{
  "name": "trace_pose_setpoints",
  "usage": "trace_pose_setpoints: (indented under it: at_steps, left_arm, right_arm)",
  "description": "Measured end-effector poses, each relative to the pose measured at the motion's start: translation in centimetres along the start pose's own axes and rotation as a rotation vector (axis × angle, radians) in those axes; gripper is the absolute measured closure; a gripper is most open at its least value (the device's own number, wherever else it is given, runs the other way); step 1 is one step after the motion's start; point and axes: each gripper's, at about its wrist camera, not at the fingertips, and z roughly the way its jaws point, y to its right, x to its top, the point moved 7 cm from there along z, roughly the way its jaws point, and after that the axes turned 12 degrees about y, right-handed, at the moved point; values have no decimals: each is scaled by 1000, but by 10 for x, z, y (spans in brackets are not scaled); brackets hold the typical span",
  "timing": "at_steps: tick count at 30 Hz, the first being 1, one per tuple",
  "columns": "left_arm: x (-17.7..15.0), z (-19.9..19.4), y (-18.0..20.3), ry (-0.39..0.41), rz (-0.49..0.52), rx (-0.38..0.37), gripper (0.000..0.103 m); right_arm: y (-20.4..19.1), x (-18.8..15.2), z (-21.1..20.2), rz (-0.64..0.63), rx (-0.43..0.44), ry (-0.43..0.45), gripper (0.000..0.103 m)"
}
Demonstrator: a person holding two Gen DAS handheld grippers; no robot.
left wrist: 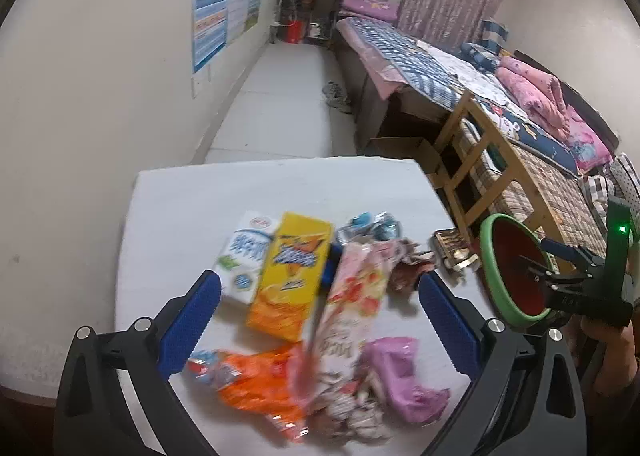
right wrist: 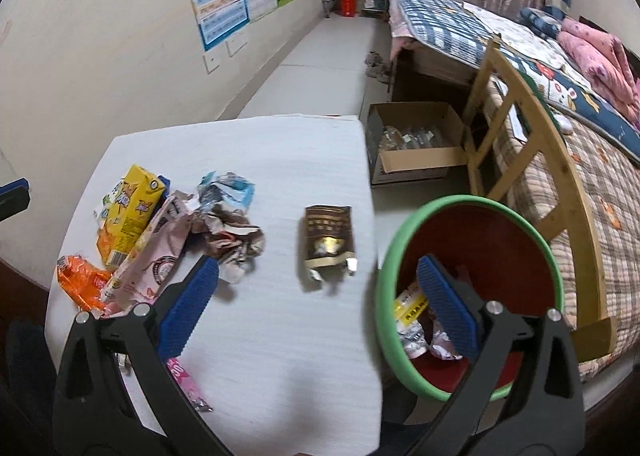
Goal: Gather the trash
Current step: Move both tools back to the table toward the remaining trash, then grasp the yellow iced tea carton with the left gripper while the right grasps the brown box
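Two grippers wide and empty; wrapper pile on table, bin at right edge.

Left gripper [left wrist: 320, 320] hovers with jaws spread over the pile: yellow carton [left wrist: 290, 276], pink wrapper [left wrist: 352, 312], orange wrapper [left wrist: 260, 384]. Right gripper [right wrist: 318, 308], also spread, straddles the table [right wrist: 280, 356] edge and the green-rimmed bin [right wrist: 390, 288], which already contains scraps. Recommended: take the isolated brown packet [right wrist: 328, 246] first, pinch across its flat middle, lift clear, release over the bin mouth.
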Motion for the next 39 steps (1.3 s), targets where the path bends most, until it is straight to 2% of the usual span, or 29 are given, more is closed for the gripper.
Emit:
trace_pose_setpoints:
  at_steps: [6,13,23,25,29,35,38,39]
  left_arm:
    - [-13,12,-13,-52,27,-17,8]
    - [-28,44,2,-115,111,-27,8]
    - [-33,108,-6,-203,84,-23,12]
    - [-34,118,-6,-219,92,-16,16]
    - [-35,130,-1,-238,113,-17,16]
    - [-35,143,-1,-251,113,-17,21]
    - [-37,149,1,-266,118,-19,29]
    - [-37,151,0,-270,120,-21,35]
  right_arm:
    - [-11,2,13,-8,1,-17,5]
    - [-8,4,36,-10,-17,-48,5]
    - [8,-5,94,-11,-42,-150,10]
    - [10,-6,102,-8,-42,-167,12]
    - [12,-11,116,-13,-40,-205,13]
    - [10,-18,135,-36,-39,-254,22]
    - [12,-24,143,-26,-33,-282,28]
    - [12,-26,145,-20,-27,-292,34]
